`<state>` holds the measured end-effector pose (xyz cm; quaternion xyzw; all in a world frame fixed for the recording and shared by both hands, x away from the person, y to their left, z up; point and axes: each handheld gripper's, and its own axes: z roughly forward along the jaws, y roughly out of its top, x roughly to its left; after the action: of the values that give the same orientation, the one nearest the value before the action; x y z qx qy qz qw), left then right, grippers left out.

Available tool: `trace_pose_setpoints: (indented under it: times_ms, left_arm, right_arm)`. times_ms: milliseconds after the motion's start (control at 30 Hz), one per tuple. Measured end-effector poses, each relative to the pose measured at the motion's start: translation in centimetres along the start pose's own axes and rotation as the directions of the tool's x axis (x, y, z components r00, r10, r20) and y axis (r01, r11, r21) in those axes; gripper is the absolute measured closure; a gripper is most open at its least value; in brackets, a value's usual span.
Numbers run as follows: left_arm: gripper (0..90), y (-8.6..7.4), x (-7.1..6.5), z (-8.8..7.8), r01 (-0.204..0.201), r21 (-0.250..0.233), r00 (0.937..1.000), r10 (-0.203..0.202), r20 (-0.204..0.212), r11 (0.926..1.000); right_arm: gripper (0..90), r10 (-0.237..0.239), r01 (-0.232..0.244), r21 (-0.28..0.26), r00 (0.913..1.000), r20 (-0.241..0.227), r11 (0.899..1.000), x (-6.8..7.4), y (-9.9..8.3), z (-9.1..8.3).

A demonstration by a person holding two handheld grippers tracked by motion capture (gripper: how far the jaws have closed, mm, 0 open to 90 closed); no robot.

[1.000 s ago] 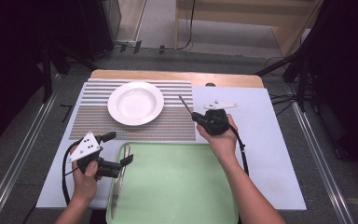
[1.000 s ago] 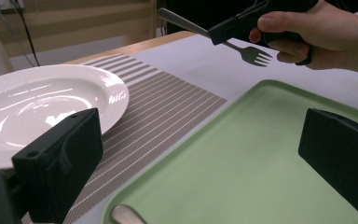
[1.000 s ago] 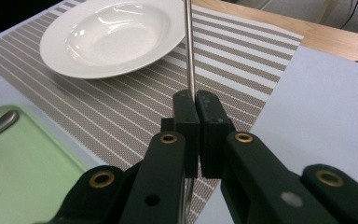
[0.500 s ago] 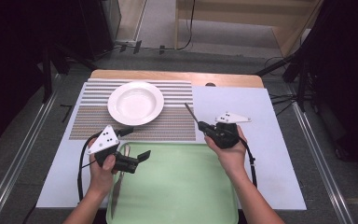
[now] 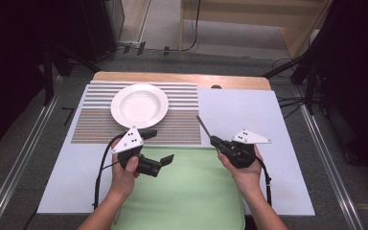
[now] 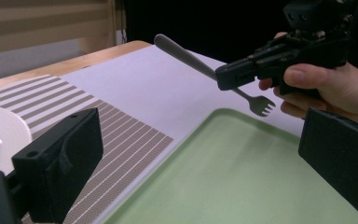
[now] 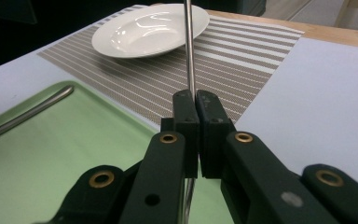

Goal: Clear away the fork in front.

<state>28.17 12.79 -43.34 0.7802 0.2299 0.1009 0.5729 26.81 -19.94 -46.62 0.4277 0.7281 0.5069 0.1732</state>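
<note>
Overhead first, high view: left gripper (image 5: 165,147) is hovering over the near-left edge of the green tray (image 5: 191,201), jaws standing wide apart with nothing between them, pointing toward the right. Right gripper (image 5: 214,140) is sitting just past the tray's far-right corner, over the white table cover (image 5: 249,108), clenching a fork (image 5: 203,126) whose handle is sticking up and away toward the striped placemat (image 5: 100,125). White plate (image 5: 139,105) is resting on that placemat, well apart from both grippers.

Left gripper view: its own two black jaws are framing the scene at the lower left and right, spread and empty. Beyond them, the right gripper (image 6: 223,77) is gripping the fork (image 6: 189,58) near its neck, tines hanging just above the tray (image 6: 223,186) at its far rim, handle slanting up to the left.

Right gripper view: jaws are pressing together on the fork (image 7: 189,46), its thin handle rising straight up across the plate (image 7: 149,30). Another utensil's handle (image 7: 25,114) is lying on the tray (image 7: 51,172) at the left.
</note>
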Motion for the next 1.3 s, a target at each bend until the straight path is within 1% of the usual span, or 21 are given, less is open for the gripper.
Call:
trace_pose_setpoints:
  times_ms: [67,167,233,300,367,433,567,600,633,700,767,800,900,933,967,1000,1067,1100,1167,1233,1300]
  left_arm:
    - [0.0,0.1,-0.2,0.5,0.014,0.005,0.9999,-0.014,0.007,0.9999]
    - [0.0,0.2,-0.4,1.5,0.042,-0.004,0.9985,-0.042,0.036,0.9991]
    - [0.0,0.3,-0.5,2.0,0.062,-0.007,0.9965,-0.061,0.057,0.9981]
    - [0.0,0.4,-0.8,2.5,0.081,-0.014,0.9946,-0.08,0.066,0.9966]
    - [4.5,0.6,-1.0,2.9,0.095,-0.024,0.9943,-0.093,0.052,0.9952]
    - [6.1,0.7,-1.2,3.3,0.105,-0.025,0.993,-0.103,0.058,0.9942]
    - [13.1,0.7,-1.6,4.0,0.127,-0.025,0.9902,-0.125,0.061,0.9916]
    - [13.8,0.8,-1.6,4.2,0.133,-0.026,0.9896,-0.131,0.059,0.9908]
    - [18.1,0.8,-1.7,4.4,0.142,-0.024,0.9885,-0.141,0.056,0.9896]
    - [20.2,0.9,-1.9,4.6,0.148,-0.025,0.9882,-0.147,0.045,0.9887]
    - [28.9,1.0,-2.0,4.8,0.152,-0.021,0.988,-0.151,0.035,0.9882]
    - [28.9,1.1,-2.0,4.9,0.153,-0.015,0.9879,-0.152,0.029,0.9881]
    - [39.2,1.2,-2.1,5.1,0.171,-0.013,0.985,-0.171,0.024,0.9851]
    - [39.2,1.1,-2.0,5.2,0.172,-0.013,0.9847,-0.172,0.028,0.985]
    - [43.7,1.1,-2.0,5.2,0.178,-0.01,0.9835,-0.177,0.035,0.984]
    - [43.7,1.1,-2.0,5.3,0.181,-0.01,0.9829,-0.181,0.035,0.9834]
    - [47.7,1.1,-2.0,5.4,0.187,-0.009,0.9817,-0.187,0.037,0.9823]
    - [51.1,1.1,-2.1,5.4,0.187,-0.008,0.9816,-0.187,0.04,0.9823]
    - [52.5,1.1,-2.2,5.5,0.183,-0.002,0.9825,-0.183,0.036,0.9831]
    - [54.1,1.0,-2.1,5.6,0.198,0.008,0.9793,-0.198,0.042,0.9802]
    - [57.5,1.0,-2.1,5.6,0.205,0.002,0.9778,-0.205,0.043,0.9788]
  right_arm:
    - [86.5,0.004,-0.004,-0.01,0.9999,-0.011,1.0,0.0,-0.4,-0.4]
    - [86.6,-0.007,0.006,-0.044,0.9996,-0.026,0.999,0.2,-1.0,-1.2]
    - [86.5,-0.006,0.004,-0.049,0.9993,-0.037,0.999,0.4,-1.1,-1.5]
    - [86.5,-0.005,0.003,-0.052,0.9992,-0.04,0.999,0.5,-1.1,-1.6]
    - [86.5,-0.003,0.0,-0.061,0.9986,-0.053,0.998,0.8,-1.2,-1.7]
    - [86.5,-0.012,0.007,-0.072,0.9978,-0.065,0.997,1.2,-1.2,-1.8]
    - [86.5,-0.031,0.023,-0.092,0.996,-0.083,0.995,2.0,-1.4,-1.7]
    - [86.5,-0.034,0.026,-0.095,0.9955,-0.088,0.995,2.2,-1.4,-1.7]
    - [86.5,-0.038,0.028,-0.1,0.9943,-0.1,0.995,2.5,-1.4,-1.6]
    - [86.5,-0.041,0.031,-0.1,0.9941,-0.101,0.994,2.7,-1.5,-1.6]
    - [86.5,-0.035,0.022,-0.108,0.9931,-0.112,0.994,3.0,-1.5,-1.5]
    - [86.5,-0.035,0.022,-0.108,0.9931,-0.112,0.994,3.0,-1.5,-1.5]
    - [86.5,-0.035,0.021,-0.11,0.9916,-0.125,0.994,3.4,-1.6,-1.4]
    - [86.5,-0.035,0.021,-0.11,0.9916,-0.125,0.994,3.4,-1.6,-1.4]
    - [86.5,-0.045,0.031,-0.113,0.9906,-0.129,0.993,3.7,-1.6,-1.3]
    - [86.5,-0.045,0.031,-0.113,0.9906,-0.129,0.993,3.7,-1.6,-1.3]
    - [86.5,-0.054,0.039,-0.115,0.9899,-0.131,0.993,4.0,-1.6,-1.2]
    - [86.5,-0.06,0.044,-0.118,0.9889,-0.136,0.992,4.2,-1.6,-1.1]
    - [86.5,-0.06,0.044,-0.116,0.9887,-0.137,0.992,4.4,-1.7,-1.0]
    - [86.5,-0.066,0.049,-0.117,0.9878,-0.141,0.992,4.6,-1.7,-0.9]
    - [86.5,-0.068,0.052,-0.116,0.9874,-0.143,0.992,4.7,-1.8,-0.8]
